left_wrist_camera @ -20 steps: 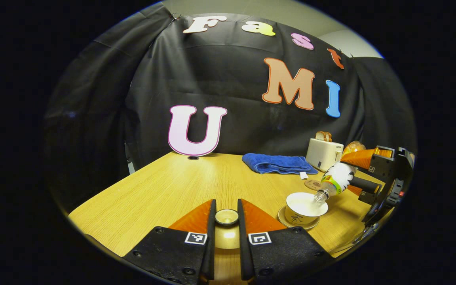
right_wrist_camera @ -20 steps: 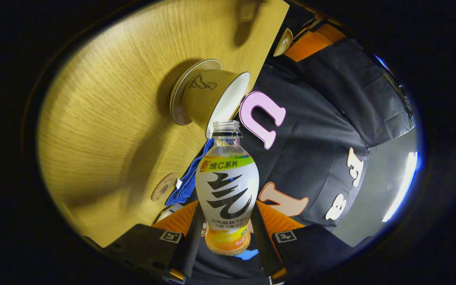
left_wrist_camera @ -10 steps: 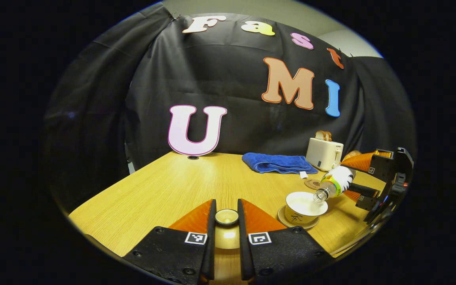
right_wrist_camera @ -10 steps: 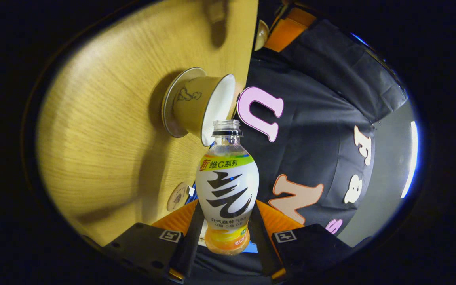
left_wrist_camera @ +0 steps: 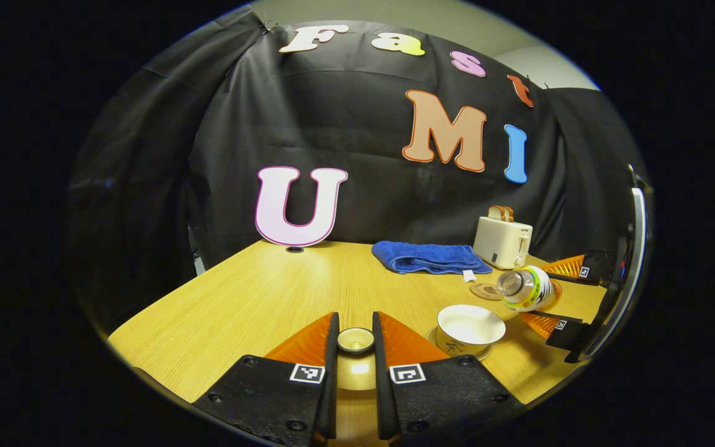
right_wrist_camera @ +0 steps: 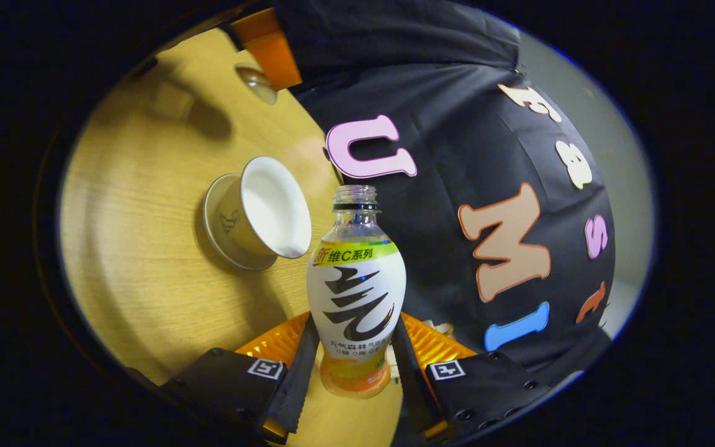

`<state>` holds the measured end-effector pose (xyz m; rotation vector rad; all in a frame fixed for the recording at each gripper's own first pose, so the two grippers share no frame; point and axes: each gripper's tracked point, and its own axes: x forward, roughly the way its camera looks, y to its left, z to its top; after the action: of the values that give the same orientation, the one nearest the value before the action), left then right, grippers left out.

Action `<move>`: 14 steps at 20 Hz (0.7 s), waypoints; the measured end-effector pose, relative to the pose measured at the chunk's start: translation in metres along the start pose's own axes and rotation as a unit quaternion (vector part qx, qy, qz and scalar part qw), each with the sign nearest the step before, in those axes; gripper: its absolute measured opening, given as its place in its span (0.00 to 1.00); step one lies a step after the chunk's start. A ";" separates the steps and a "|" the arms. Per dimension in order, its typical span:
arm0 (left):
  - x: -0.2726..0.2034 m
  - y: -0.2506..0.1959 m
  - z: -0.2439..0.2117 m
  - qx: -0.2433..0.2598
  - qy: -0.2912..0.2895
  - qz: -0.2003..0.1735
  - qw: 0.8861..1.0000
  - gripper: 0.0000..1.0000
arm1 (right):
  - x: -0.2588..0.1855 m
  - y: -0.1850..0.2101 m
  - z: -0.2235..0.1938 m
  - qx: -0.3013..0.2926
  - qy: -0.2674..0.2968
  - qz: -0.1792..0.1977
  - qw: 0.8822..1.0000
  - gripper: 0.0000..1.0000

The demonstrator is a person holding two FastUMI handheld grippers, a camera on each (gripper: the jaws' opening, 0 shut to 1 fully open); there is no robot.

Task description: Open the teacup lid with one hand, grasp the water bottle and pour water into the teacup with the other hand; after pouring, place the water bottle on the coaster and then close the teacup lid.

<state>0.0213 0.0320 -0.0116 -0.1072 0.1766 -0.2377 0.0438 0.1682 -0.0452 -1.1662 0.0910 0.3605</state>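
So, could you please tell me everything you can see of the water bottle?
The water bottle is small, clear plastic, uncapped, wrapped in a white label with a green band and an orange base. The right claw grips its lower body, both fingers pressing. In the left gripper view it lies tilted near level above the table, mouth facing the teacup without touching it.

Lighting: overhead and fairly bright; the wooden tabletop (left_wrist_camera: 258, 298) is evenly lit, with a soft sheen near its far edge. Shadows: soft-edged, one beside the teacup (right_wrist_camera: 258, 214) in the right gripper view. Glare: small bright spot on the teacup lid (left_wrist_camera: 355, 340). Focus: sharp at centre, slightly soft at the rim. Distortion: strong fisheye bowing; the tabletop edge curves; the right gripper view is tilted.
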 end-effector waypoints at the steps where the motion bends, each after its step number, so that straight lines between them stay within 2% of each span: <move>1: 0.001 -0.001 0.001 0.000 0.000 -0.002 1.000 0.23 | 0.001 -0.002 -0.002 0.031 0.002 0.002 0.999 0.71; 4: 0.001 -0.002 0.002 0.003 0.000 -0.003 1.000 0.23 | 0.001 -0.009 -0.004 0.114 0.008 0.006 0.993 0.70; 7: 0.002 -0.005 0.001 0.001 0.002 -0.008 1.000 0.23 | 0.005 -0.021 -0.009 0.197 0.002 -0.005 0.980 0.71; 14: 0.002 -0.005 -0.002 0.002 0.009 -0.012 1.000 0.23 | 0.038 -0.056 -0.022 0.349 -0.001 -0.035 0.936 0.70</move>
<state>0.0215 0.0262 -0.0135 -0.1030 0.1922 -0.2639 0.1006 0.1375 -0.0148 -0.4615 0.1597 0.2330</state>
